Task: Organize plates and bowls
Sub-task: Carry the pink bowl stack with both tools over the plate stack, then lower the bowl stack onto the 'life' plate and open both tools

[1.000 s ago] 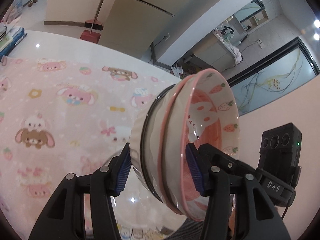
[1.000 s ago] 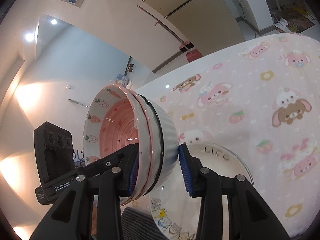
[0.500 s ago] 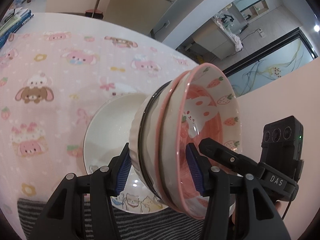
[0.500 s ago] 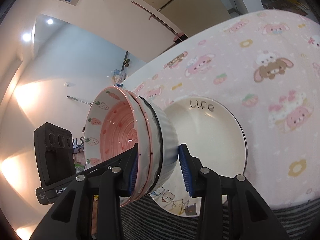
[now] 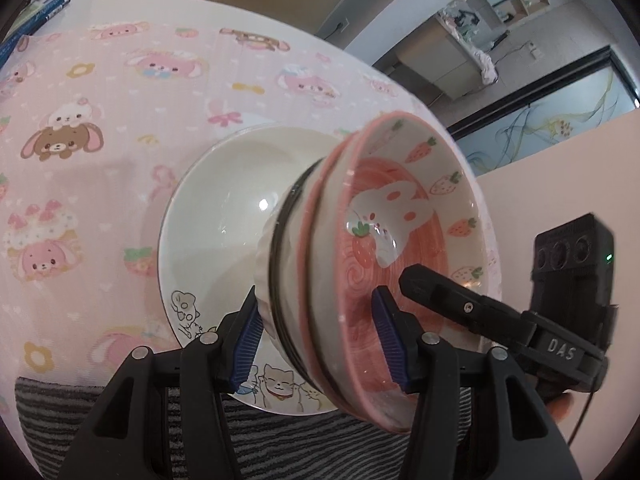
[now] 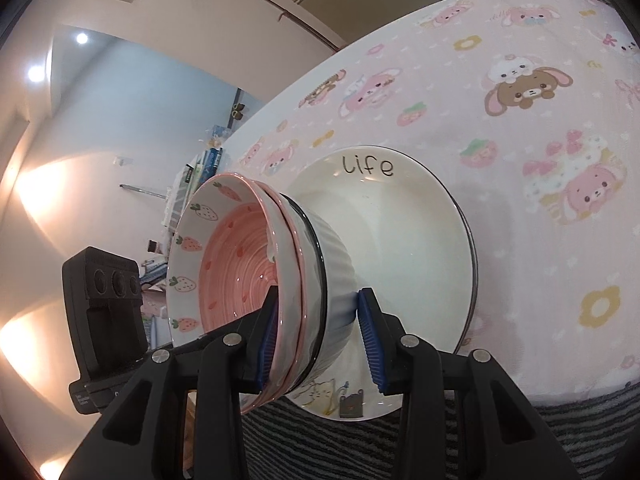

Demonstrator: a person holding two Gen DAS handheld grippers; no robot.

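Tablecloth [image 5: 120, 128]: pink cartoon print, fills left of left wrist view, covers the table.
Plate [image 5: 224, 216]: white, centre, flat on cloth.
Bowl stack [image 5: 360, 264]: nested, tipped sideways, centre-right above plate.
Left claw [image 5: 320, 344]: pinching stack's lower edge.
Right claw [image 6: 316, 344]: clamped on same stack, opposite rim.

Stack of nested bowls [image 5: 372, 248], carried between left gripper [image 5: 316, 340] and right gripper [image 6: 316, 340], has descended toward the white plate [image 6: 420, 248]; the plate, earlier mostly hidden, now shows almost whole beneath it.
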